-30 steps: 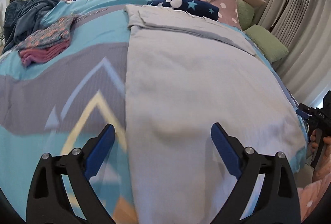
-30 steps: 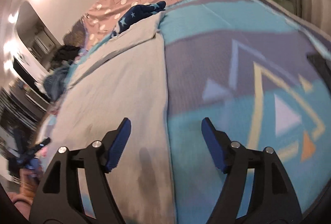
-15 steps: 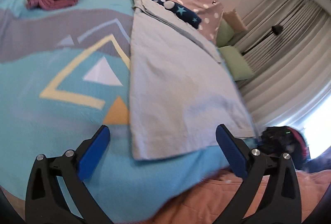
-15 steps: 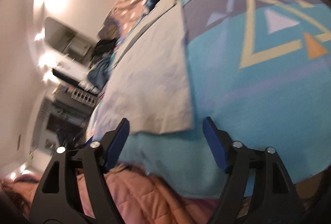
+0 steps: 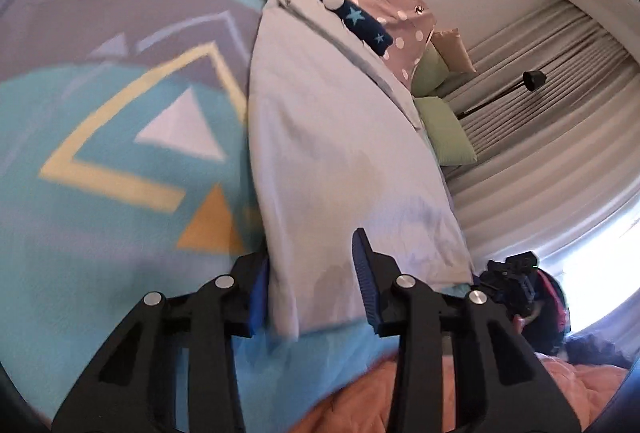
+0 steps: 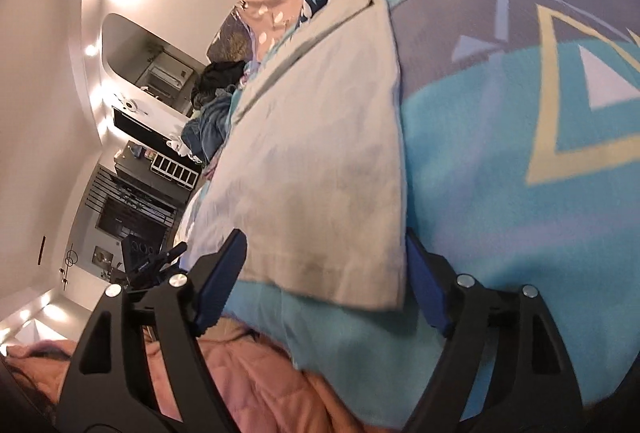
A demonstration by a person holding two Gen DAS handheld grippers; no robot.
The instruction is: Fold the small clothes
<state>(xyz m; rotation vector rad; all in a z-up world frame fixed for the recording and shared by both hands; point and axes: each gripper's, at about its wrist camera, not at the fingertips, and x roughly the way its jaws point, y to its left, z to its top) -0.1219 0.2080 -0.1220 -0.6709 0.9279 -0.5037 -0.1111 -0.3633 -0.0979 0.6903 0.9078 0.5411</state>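
The patterned blanket [image 5: 100,193] covers the bed, and the pale grey garment [image 5: 340,153] lies flat on it, its near hem at the bed's edge. The likeliest slip is a pad catching blanket along with the hem, dragging both. The left claw [image 5: 308,285] is closing, the garment's near-left corner between its jaws. The right claw [image 6: 324,285] stands wide, straddling the near-right corner, gripping nothing.

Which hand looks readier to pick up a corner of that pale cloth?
Left. Its fingers are closing with the cloth's near corner between them. The right gripper stands wide around the other corner.
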